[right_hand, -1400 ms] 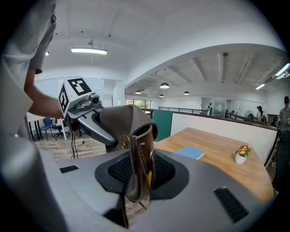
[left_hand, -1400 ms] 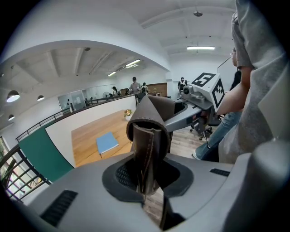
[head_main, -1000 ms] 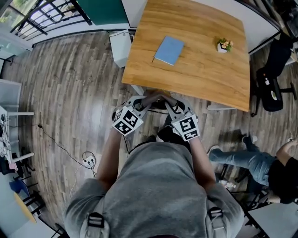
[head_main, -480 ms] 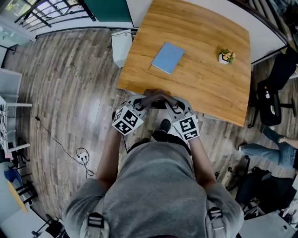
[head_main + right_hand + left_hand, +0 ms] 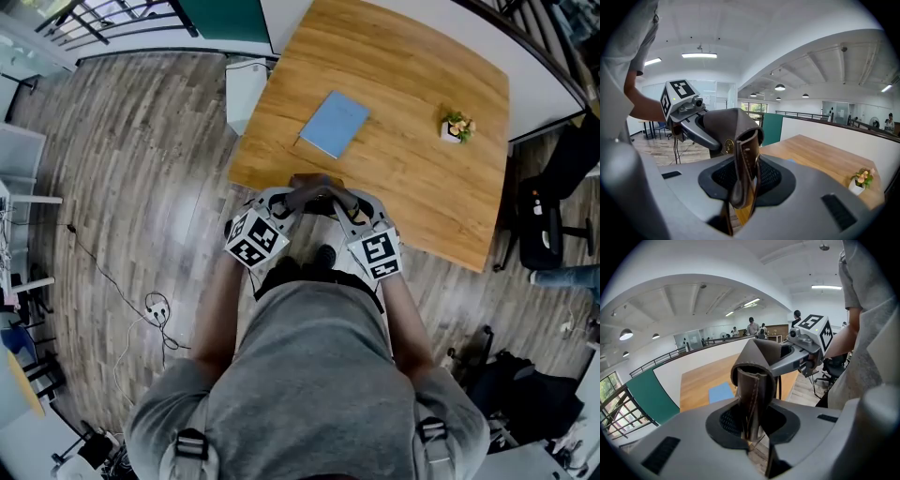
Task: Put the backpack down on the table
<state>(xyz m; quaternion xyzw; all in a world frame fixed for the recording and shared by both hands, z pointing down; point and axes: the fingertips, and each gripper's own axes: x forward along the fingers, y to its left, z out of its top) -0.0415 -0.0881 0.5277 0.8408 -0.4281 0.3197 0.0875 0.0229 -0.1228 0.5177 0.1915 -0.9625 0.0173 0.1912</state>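
A brown leather handle (image 5: 317, 190) of the backpack is pinched from both sides. My left gripper (image 5: 298, 201) is shut on its left end and my right gripper (image 5: 339, 202) is shut on its right end, both right at the near edge of the wooden table (image 5: 412, 159). The backpack's dark body (image 5: 314, 269) hangs below them, mostly hidden by the grippers and the person's torso. In the left gripper view the folded strap (image 5: 754, 394) stands between the jaws of the left gripper (image 5: 752, 427). In the right gripper view the strap (image 5: 745, 157) hangs in the right gripper (image 5: 743, 187).
On the table lie a blue notebook (image 5: 334, 124) and a small potted plant (image 5: 457, 126). A white box (image 5: 242, 89) stands at the table's left corner. A black office chair (image 5: 548, 225) is at the right, a cable (image 5: 155, 309) on the floor at the left, a black bag (image 5: 525, 403) at lower right.
Both grippers have moved forward with the handle, so the table's near edge now lies right at them. The seated person at the right has slid out of view.
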